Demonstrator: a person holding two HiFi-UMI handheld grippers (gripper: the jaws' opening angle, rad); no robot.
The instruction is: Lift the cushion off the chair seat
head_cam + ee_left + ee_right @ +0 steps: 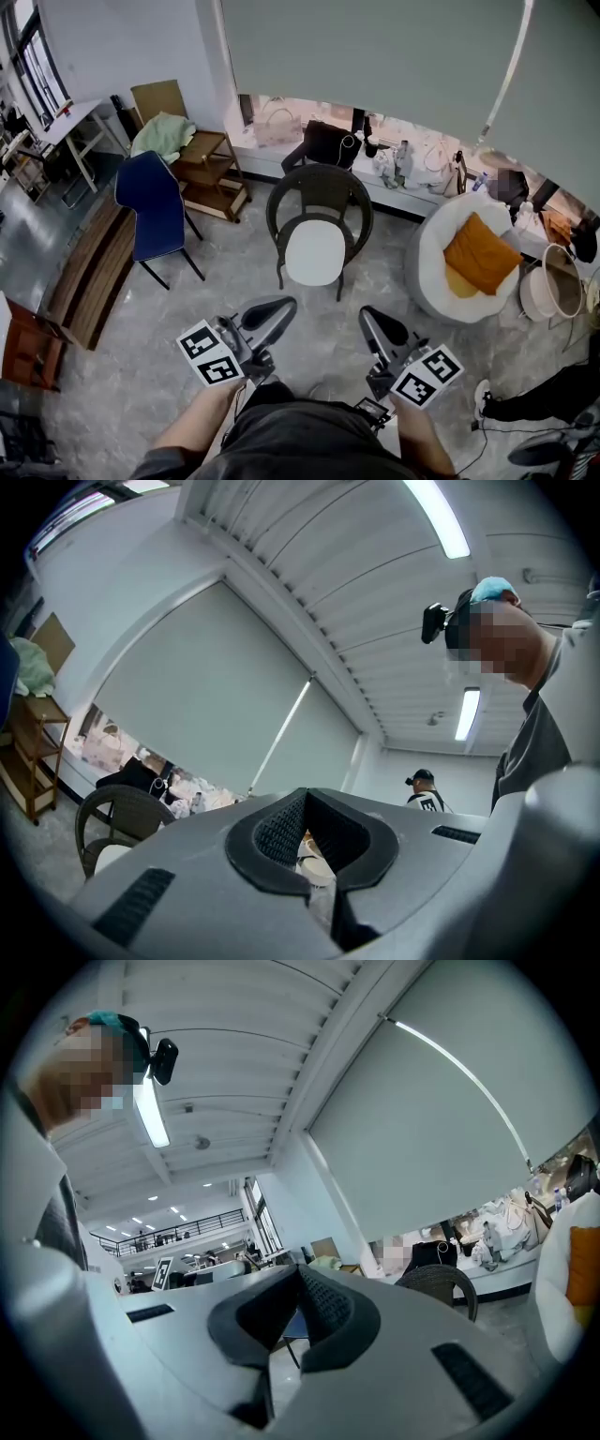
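A dark wicker chair (319,202) stands in the middle of the floor with a white round cushion (315,255) flat on its seat. My left gripper (281,307) hangs shut and empty a little short of the chair's front, to its lower left. My right gripper (372,319) is shut and empty too, to the chair's lower right. The left gripper view shows the chair (117,815) at the left beyond the shut left gripper (307,803). The right gripper view has the chair (441,1283) at the right past the shut right gripper (298,1283).
A blue chair (152,208) and wooden shelves (211,169) stand to the left. A white round armchair (441,244) with an orange pillow (481,251) sits to the right. A person's leg and shoe (487,401) lie at the lower right. Another person (427,789) stands further off.
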